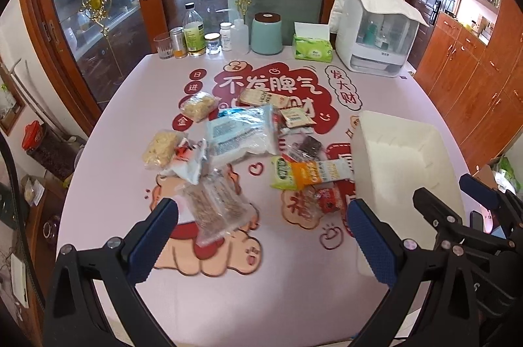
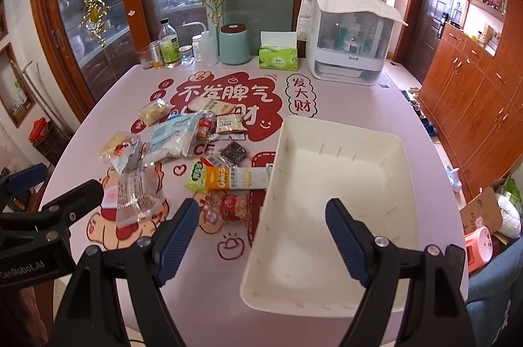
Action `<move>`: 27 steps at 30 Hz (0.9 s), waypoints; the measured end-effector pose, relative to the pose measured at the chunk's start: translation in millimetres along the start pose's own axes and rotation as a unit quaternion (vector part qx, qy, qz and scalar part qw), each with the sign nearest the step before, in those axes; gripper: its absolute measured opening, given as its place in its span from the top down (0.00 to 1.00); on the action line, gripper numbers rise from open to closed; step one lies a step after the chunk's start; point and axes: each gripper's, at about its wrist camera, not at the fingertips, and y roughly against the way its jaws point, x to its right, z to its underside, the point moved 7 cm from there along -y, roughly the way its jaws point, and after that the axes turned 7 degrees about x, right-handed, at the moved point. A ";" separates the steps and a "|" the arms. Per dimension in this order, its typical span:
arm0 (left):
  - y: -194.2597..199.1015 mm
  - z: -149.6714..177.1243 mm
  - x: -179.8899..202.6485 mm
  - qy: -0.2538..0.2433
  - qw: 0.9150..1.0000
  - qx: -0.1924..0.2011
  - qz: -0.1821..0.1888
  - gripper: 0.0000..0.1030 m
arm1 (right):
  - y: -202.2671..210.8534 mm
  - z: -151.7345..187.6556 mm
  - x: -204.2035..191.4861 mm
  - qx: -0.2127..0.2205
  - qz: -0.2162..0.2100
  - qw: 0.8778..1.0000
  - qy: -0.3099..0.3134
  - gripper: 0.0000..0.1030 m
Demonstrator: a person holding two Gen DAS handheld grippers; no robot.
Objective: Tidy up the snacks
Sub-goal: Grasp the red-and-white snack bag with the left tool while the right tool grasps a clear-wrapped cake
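The snacks lay scattered on the pink printed bench [image 1: 108, 281], all to the left of the empty white bin [image 2: 340, 183], a stiff, smooth plastic tub with slotted walls. Nearest the bin's left wall, and touching it, was the oat bar [image 2: 228, 178], a long flat foil pack, probably light and fairly rigid, best pinched across its narrow width. Just in front of it sat a small red candy pack [image 2: 230, 208] in crinkly clear film, likely slippery.

Further left of the bin lay the clear cracker pack [image 1: 214, 204], a soft transparent sleeve over brittle contents; it would want a gentle pinch at the sealed end. Behind it the large blue-white bag [image 1: 242, 131] looked puffy and yielding, best taken by a corner or seam. Two pale noodle-like blocks [image 1: 161, 147] in clear wrap seemed fragile.

The left gripper [image 1: 261, 235] hung spread wide above the cracker pack, holding nothing. The right gripper [image 2: 261, 232] was likewise spread and empty, straddling the bin's near left edge. Nothing had yet gone into the bin, so the sorting looked barely begun.
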 end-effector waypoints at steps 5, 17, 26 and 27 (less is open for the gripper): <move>-4.7 -17.7 -63.2 -0.017 0.999 0.021 -0.025 0.00 | -8.4 -8.9 -37.5 -0.001 0.002 1.000 0.000 0.22; -48.2 -46.2 -218.7 -0.019 0.997 0.007 -0.073 0.00 | -59.8 -7.3 -121.5 -0.046 -0.010 0.999 -0.019 0.25; -115.9 -37.7 -234.7 -0.052 0.998 -0.041 -0.018 0.00 | -117.2 12.6 -181.7 -0.094 -0.046 0.993 0.054 0.25; -125.8 -34.6 -231.4 -0.061 0.997 -0.047 -0.007 0.00 | -126.7 18.0 -189.7 -0.100 -0.055 0.991 0.063 0.25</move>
